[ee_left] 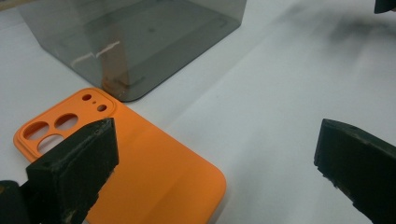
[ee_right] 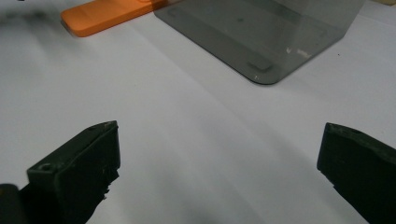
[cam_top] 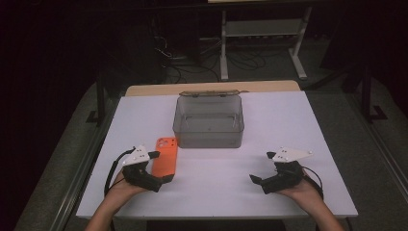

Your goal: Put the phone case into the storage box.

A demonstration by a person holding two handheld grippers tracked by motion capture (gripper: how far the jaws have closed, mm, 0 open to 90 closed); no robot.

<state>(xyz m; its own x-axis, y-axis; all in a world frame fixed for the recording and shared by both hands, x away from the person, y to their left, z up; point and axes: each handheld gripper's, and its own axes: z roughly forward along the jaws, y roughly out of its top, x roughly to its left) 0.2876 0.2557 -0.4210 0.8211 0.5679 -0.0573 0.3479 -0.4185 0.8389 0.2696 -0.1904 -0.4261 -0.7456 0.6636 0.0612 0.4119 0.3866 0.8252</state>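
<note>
On the white table (cam_top: 288, 125), the flat orange silicone phone case (cam_top: 165, 156) lies ungrasped beside the empty smoky translucent plastic box (cam_top: 208, 121), with both the left gripper (cam_top: 156, 166) and right gripper (cam_top: 262, 167) spread wide, so nothing looks begun.

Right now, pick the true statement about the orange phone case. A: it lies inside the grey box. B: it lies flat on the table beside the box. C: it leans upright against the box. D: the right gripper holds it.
B: the orange phone case lies flat on the white table, at the front left corner of the grey box.
</note>
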